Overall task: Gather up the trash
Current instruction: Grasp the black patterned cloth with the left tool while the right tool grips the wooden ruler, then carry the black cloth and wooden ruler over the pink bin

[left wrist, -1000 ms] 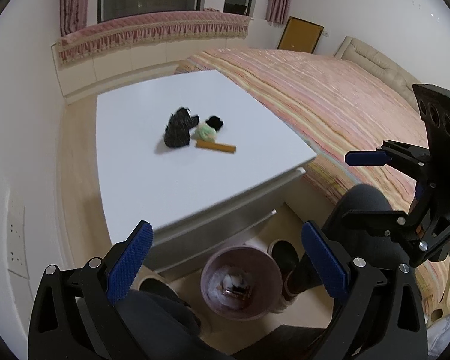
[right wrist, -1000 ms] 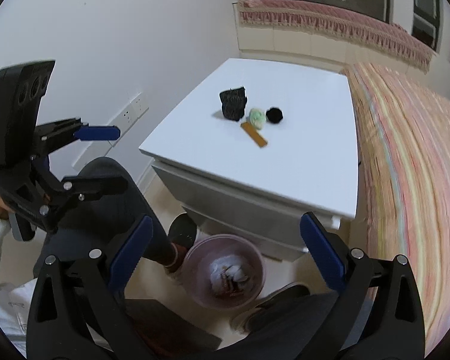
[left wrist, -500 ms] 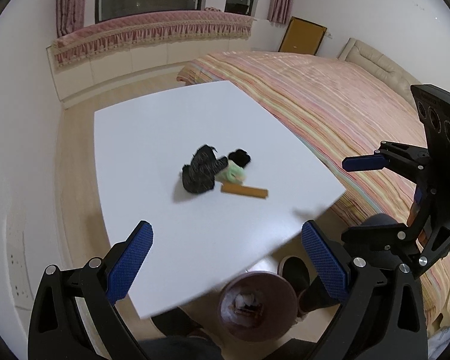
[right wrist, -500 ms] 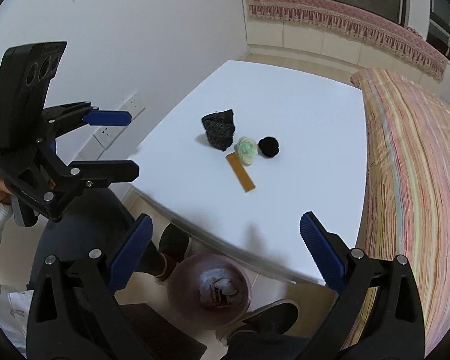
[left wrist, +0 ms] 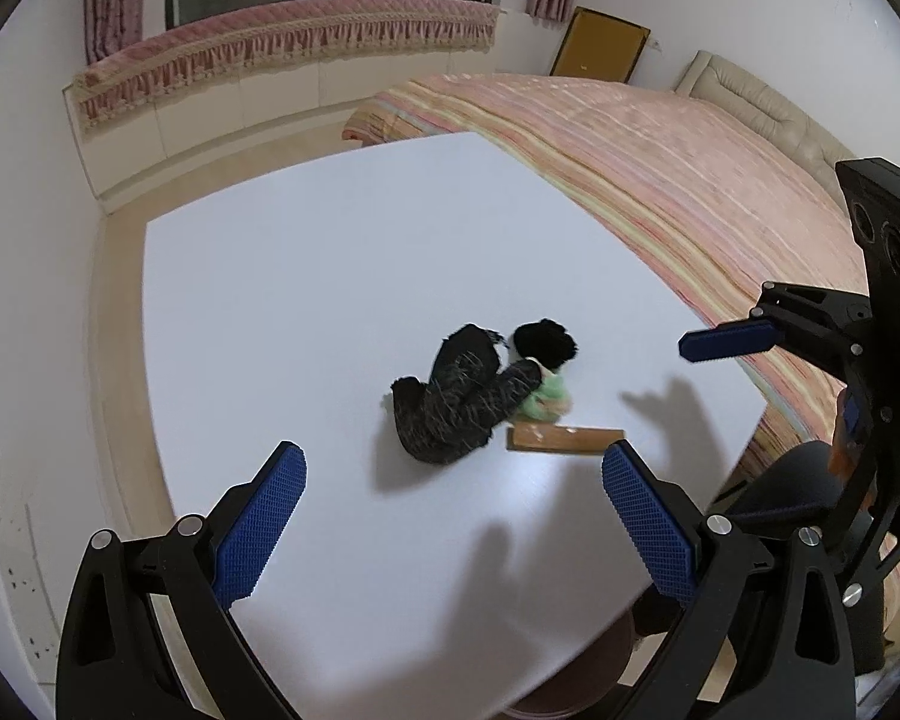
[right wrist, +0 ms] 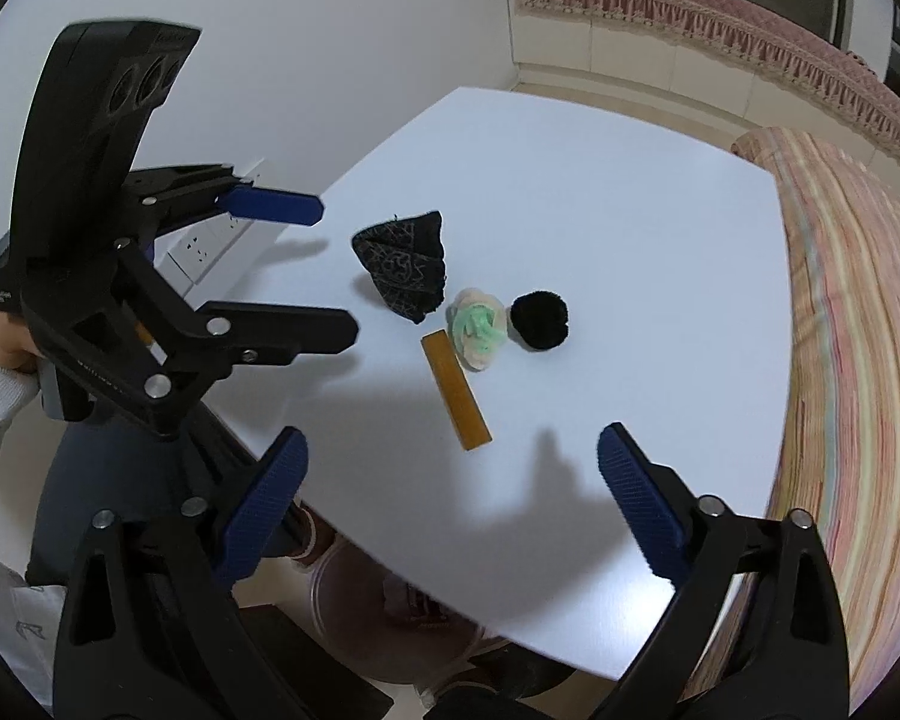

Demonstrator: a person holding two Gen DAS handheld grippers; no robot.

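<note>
A small heap of trash lies mid-table on the white table (left wrist: 330, 276) (right wrist: 600, 192): a crumpled dark wrapper (left wrist: 462, 402) (right wrist: 405, 267), a pale green wad (left wrist: 546, 399) (right wrist: 479, 329), a black fuzzy ball (left wrist: 545, 343) (right wrist: 539, 320) and a flat tan stick (left wrist: 564, 439) (right wrist: 456, 397). My left gripper (left wrist: 453, 531) (right wrist: 336, 267) hovers open above the near side of the heap, nothing between its blue pads. My right gripper (right wrist: 453, 510) (left wrist: 729, 342) also hangs above the table near the stick; its jaws are closing slightly and hold nothing.
A pink waste bin (right wrist: 390, 618) (left wrist: 570, 690) stands on the floor under the table's near edge, mostly hidden. A striped bed (left wrist: 660, 168) (right wrist: 858, 312) runs along one side, a wall with sockets (right wrist: 204, 243) on the other. A person's dark trouser leg (right wrist: 108, 510) is by the table.
Both grippers have moved forward over the table and slightly down, so the heap sits much closer and larger. The bin has slipped under the table edge.
</note>
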